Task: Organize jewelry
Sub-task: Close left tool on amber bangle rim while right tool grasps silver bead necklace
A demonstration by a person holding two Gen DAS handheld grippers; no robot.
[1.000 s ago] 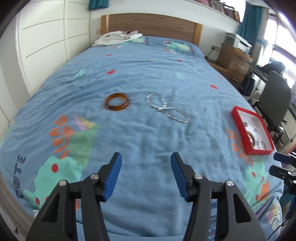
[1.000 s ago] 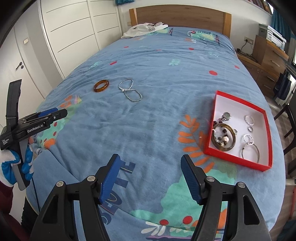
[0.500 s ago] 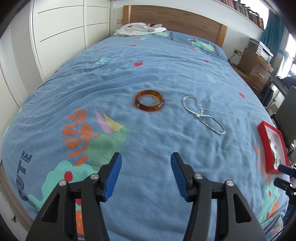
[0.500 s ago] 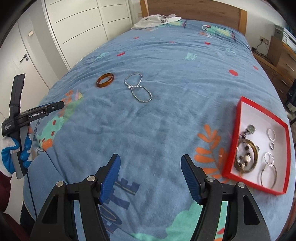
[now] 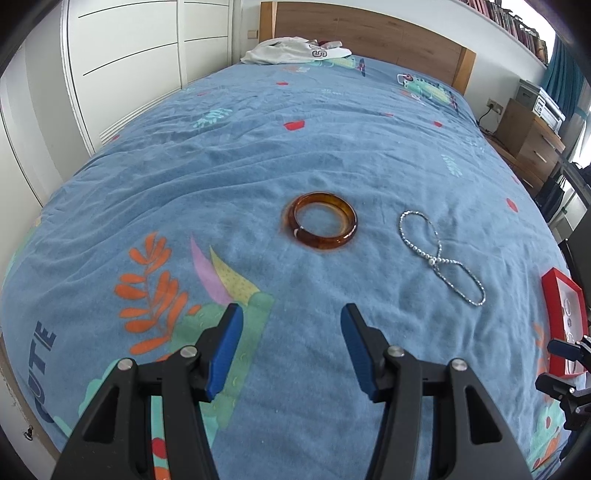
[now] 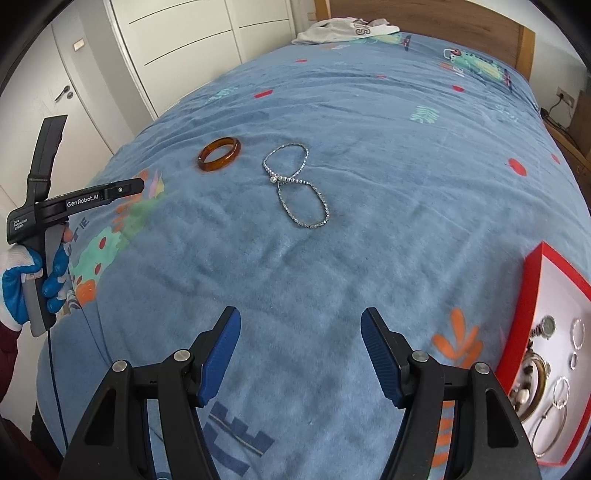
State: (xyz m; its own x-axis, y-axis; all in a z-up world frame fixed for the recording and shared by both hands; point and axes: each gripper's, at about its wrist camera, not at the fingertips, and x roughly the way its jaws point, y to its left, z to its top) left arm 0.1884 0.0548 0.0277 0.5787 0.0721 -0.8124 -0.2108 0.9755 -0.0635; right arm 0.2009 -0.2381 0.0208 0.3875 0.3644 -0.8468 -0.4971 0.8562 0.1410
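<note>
Now both claws hang over the bed (image 5: 184, 177), and both are empty with jaws spread wide. In the left wrist view, the left claw (image 5: 291, 315) sits above the printed leaves near the foot edge of the bed, its blue pads (image 5: 225, 350) well apart and nothing between them. Straight ahead of it, toward the middle of the bed, lies the amber bangle (image 5: 320, 220), flat on the blue cover. Just beside the bangle, toward the bed's right edge, the silver chain (image 5: 439, 254) lies in a figure-eight, apart from the bangle and not touching it. Further toward that edge, the red box (image 5: 554, 295) shows only its near corner and some rings inside.

From the right wrist view, the right claw (image 6: 301, 319) is likewise wide open above the cover near the foot edge. The box (image 6: 532, 295) lies close to its right side, by the right edge of the bed, holding a round beaded piece (image 6: 532, 380), several small silver rings (image 6: 577, 326) and a larger hoop (image 6: 554, 428). The chain (image 6: 295, 184) and bangle (image 6: 219, 154) lie well ahead, mid-bed. At the left border, a gloved hand (image 6: 26, 280) grips the other tool's handle. White clothing (image 6: 347, 27) is heaped at the head of the bed by the wooden headboard (image 6: 443, 14).
</note>
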